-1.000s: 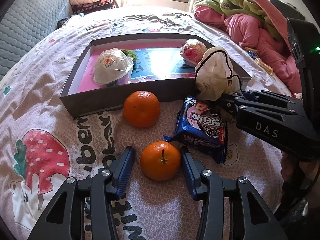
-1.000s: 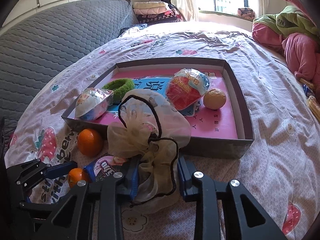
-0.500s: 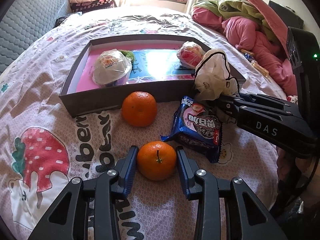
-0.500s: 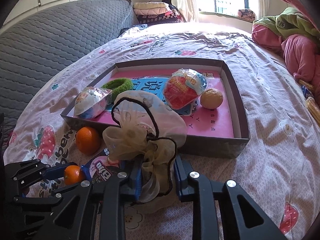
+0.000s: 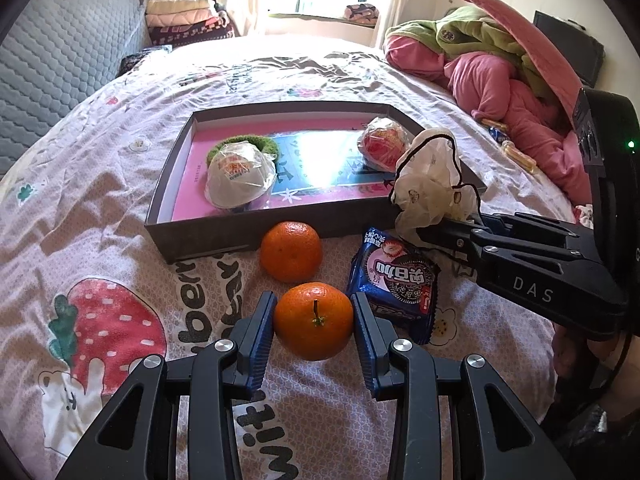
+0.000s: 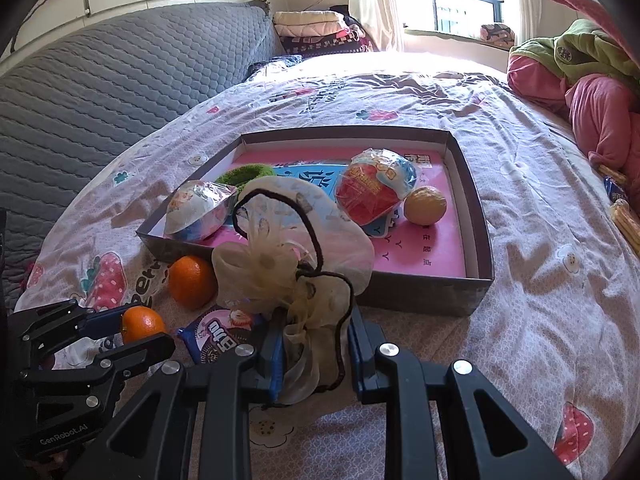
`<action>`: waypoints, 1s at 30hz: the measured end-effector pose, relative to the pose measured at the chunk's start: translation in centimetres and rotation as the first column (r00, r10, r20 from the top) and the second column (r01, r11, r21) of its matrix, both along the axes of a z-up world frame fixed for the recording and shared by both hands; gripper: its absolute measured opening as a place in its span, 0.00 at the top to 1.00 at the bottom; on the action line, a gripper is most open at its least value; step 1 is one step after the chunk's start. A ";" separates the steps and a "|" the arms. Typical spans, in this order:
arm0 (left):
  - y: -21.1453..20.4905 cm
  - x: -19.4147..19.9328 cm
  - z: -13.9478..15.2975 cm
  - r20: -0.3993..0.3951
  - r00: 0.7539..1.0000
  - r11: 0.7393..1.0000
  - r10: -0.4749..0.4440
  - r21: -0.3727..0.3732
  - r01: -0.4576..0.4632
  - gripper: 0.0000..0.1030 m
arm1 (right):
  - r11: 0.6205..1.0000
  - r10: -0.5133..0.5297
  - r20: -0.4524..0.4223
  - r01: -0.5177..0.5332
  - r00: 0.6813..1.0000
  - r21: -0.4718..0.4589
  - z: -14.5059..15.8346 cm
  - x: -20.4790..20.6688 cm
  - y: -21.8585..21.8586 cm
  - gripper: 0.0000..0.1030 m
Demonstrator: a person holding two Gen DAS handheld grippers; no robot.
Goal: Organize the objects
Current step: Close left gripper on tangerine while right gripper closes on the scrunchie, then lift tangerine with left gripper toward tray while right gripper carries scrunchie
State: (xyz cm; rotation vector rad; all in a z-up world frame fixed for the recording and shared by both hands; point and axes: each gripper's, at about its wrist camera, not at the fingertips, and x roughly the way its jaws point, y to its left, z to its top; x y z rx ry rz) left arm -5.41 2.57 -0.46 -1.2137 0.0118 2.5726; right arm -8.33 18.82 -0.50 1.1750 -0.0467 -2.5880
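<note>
My left gripper (image 5: 312, 301) is shut on an orange with a stem (image 5: 314, 326), both blue pads pressed against its sides just above the bedspread. A second orange (image 5: 291, 251) lies right behind it, in front of the grey box (image 5: 200, 240). My right gripper (image 6: 316, 322) is shut on a cream mesh drawstring bag (image 6: 280, 256), which bulges up over the fingers near the box's front wall. A blue cookie packet (image 5: 394, 280) lies flat between the two grippers. In the right wrist view the left gripper (image 6: 132, 326) shows at lower left with its orange (image 6: 142, 322).
Inside the box lie a white wrapped snack (image 5: 240, 178), a green ring (image 5: 260, 142), a red wrapped snack (image 6: 374, 192) and a yellowish ball (image 6: 425, 205). Pink and green bedding (image 5: 500, 76) is heaped at the right. A grey quilted headboard (image 6: 100, 92) runs along the left.
The left jaws closed in from either side of the stemmed orange until they pressed on it. The right gripper kept its hold on the mesh bag and barely shifted.
</note>
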 end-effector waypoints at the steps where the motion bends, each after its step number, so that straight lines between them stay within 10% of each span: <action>1: 0.1 0.0 0.1 -0.004 1.000 1.000 0.000 -0.002 0.000 0.62 | 1.000 0.003 0.000 -0.003 1.000 -0.002 0.0 0.0 0.0 0.75; 30: 2.2 -2.4 2.5 -0.085 0.995 0.999 0.047 -0.001 -0.047 0.62 | 0.996 -0.046 -0.073 0.040 0.996 -0.075 3.1 0.3 1.2 0.75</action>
